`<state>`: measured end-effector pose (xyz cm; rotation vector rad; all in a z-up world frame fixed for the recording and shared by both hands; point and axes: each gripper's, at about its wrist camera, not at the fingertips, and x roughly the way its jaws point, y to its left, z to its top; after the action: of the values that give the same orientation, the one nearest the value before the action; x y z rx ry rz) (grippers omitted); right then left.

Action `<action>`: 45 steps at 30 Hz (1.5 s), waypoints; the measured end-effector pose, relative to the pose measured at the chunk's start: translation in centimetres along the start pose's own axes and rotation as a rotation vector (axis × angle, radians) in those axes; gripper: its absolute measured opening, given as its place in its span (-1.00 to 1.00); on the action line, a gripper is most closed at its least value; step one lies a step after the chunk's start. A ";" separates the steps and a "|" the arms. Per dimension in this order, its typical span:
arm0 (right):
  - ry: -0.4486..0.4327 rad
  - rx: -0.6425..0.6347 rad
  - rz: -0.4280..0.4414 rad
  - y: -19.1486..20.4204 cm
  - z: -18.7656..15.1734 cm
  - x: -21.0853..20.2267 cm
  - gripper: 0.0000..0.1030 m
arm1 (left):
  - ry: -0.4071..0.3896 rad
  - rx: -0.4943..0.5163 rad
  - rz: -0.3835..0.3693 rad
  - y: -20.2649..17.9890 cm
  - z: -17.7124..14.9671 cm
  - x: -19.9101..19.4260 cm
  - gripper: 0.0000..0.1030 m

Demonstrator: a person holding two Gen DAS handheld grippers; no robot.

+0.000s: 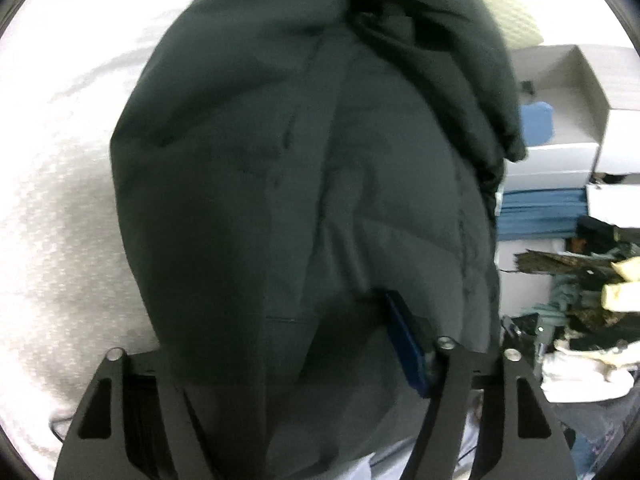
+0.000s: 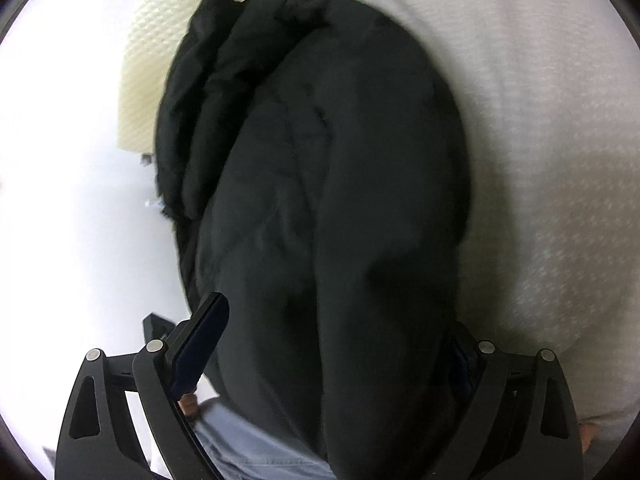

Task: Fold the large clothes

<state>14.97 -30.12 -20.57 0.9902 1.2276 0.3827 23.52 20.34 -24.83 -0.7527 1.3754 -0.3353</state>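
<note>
White textured bedspread (image 1: 60, 208) spread wide as the ground of everything. Off its right edge, open white cardboard box (image 1: 560, 92), with a blue piece (image 1: 537, 120) inside. Below the box, folded blue fabric (image 1: 536, 216). Lower still, jumbled heap of clothes (image 1: 592, 300), dark, cream and white. At the bedspread's far end, cream waffle-weave pillow (image 2: 152, 52).

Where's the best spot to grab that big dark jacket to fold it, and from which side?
Probably the near edge of the dark jacket, approached from the holder's side. Both the left gripper and right gripper already have that edge draped between their spread fingers, while the far end is bunched into thick rolls on the white bedcover, likely too bulky to pinch.
</note>
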 end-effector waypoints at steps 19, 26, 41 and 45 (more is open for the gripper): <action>-0.181 -0.287 0.175 7.3 -0.5 -8.6 -0.90 | -0.246 0.117 -0.177 -4.5 -2.6 -12.7 -0.92; -0.233 -0.355 0.271 9.0 -4.1 -13.1 -0.91 | -0.295 0.165 -0.234 -5.8 -6.8 -19.9 -0.94; -0.303 -0.379 0.328 10.8 -13.0 -20.5 -0.91 | -0.327 0.244 -0.181 -9.4 -18.7 -28.8 -0.93; -0.312 -0.357 0.305 10.6 -13.1 -21.2 -0.90 | -0.318 0.249 -0.177 -10.6 -18.3 -28.4 -0.92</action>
<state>-1.45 -34.05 0.58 0.8858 0.6965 0.6360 2.61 25.13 3.32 -0.6872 0.9496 -0.4938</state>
